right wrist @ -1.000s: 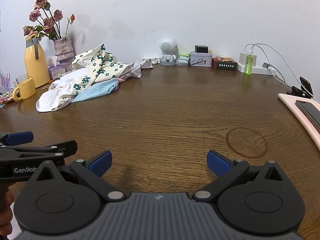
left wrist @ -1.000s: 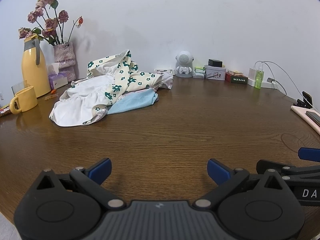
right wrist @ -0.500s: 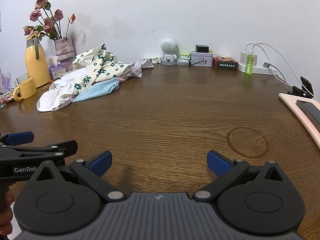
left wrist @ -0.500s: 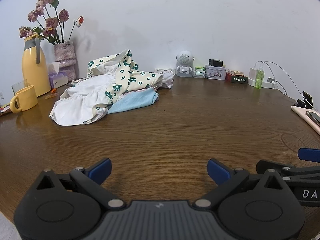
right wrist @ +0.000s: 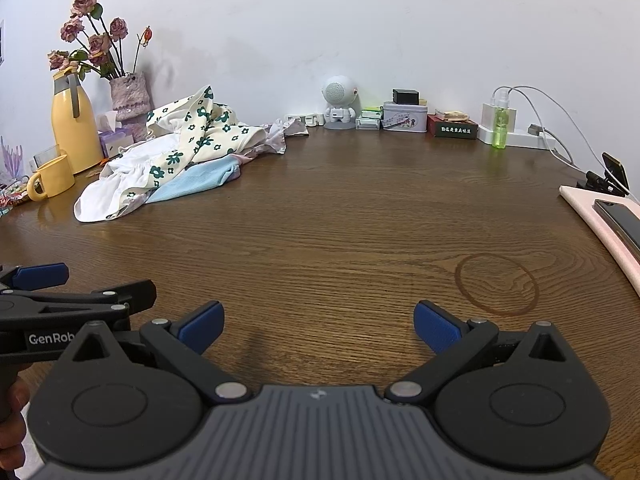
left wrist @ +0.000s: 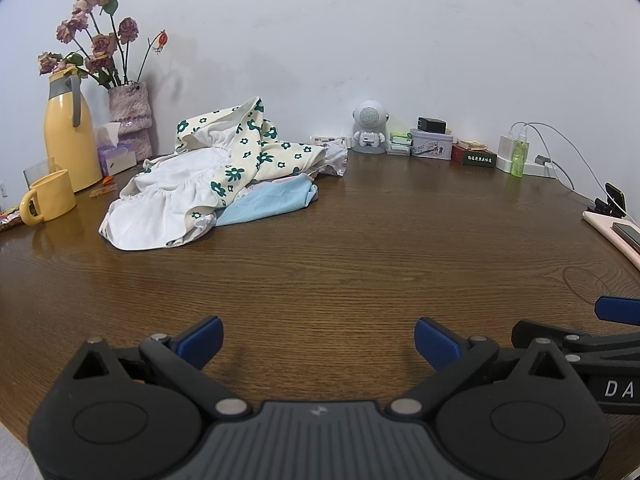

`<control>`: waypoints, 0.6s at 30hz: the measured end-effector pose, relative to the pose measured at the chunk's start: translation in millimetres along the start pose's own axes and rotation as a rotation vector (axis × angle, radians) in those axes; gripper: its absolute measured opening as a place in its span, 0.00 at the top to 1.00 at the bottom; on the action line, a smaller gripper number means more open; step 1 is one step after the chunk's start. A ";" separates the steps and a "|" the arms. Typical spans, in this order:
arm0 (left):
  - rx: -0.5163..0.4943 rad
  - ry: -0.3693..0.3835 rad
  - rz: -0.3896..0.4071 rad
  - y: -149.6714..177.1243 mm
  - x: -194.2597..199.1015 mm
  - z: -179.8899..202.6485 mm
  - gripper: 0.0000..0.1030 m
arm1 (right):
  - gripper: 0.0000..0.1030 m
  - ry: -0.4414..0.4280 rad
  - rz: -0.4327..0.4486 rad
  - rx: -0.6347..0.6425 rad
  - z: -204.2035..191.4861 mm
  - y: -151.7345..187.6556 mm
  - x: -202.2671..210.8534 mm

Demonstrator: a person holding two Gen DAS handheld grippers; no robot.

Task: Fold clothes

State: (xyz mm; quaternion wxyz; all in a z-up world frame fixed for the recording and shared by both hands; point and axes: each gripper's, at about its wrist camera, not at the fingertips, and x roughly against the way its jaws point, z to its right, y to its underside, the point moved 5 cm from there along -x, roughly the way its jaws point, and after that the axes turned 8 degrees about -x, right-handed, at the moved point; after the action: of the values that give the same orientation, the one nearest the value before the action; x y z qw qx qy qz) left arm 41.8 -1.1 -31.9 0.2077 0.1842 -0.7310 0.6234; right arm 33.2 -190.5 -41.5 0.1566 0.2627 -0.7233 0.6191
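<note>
A heap of clothes (left wrist: pixel 208 188) lies at the back left of the brown wooden table (left wrist: pixel 360 264): a cream garment with green flowers (left wrist: pixel 256 148) on top, white ruffled cloth (left wrist: pixel 160 208) in front, a light blue piece (left wrist: pixel 272 202) beneath. The same heap of clothes (right wrist: pixel 176 164) shows in the right wrist view. My left gripper (left wrist: pixel 318 338) hovers open over the table's near edge, far from the heap, holding nothing. My right gripper (right wrist: pixel 318 326) is open too, just to its right, also holding nothing.
A yellow jug (left wrist: pixel 68 140), a yellow mug (left wrist: pixel 50 198), a vase of dried roses (left wrist: pixel 128 120) and a tissue box stand at the far left. A small robot figure (left wrist: pixel 370 128), tins, boxes, a green bottle (left wrist: pixel 520 154) and cables line the back wall. A phone on a pink pad (right wrist: pixel 612 220) lies at right.
</note>
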 end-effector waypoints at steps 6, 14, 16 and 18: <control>0.004 0.004 -0.007 -0.2 -1.9 -1.6 0.01 | 0.00 -0.001 -0.008 0.000 0.2 0.8 -1.4; 0.010 0.009 -0.018 -0.1 -5.4 -4.7 0.01 | 0.00 -0.015 -0.027 -0.002 -1.0 0.1 -6.3; 0.012 0.014 -0.024 -0.9 -7.1 -6.0 0.01 | 0.00 -0.023 -0.038 -0.001 -2.1 -0.5 -8.1; 0.019 0.016 -0.028 -3.0 -9.4 -9.6 0.01 | 0.00 -0.040 -0.051 0.001 -3.4 -4.6 -10.8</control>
State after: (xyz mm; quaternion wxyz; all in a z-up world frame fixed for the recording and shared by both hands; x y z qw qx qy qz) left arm 52.1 8.1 -33.1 0.2203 0.1915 -0.7206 0.6290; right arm 44.3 -185.6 -43.1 0.1576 0.2936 -0.7192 0.6097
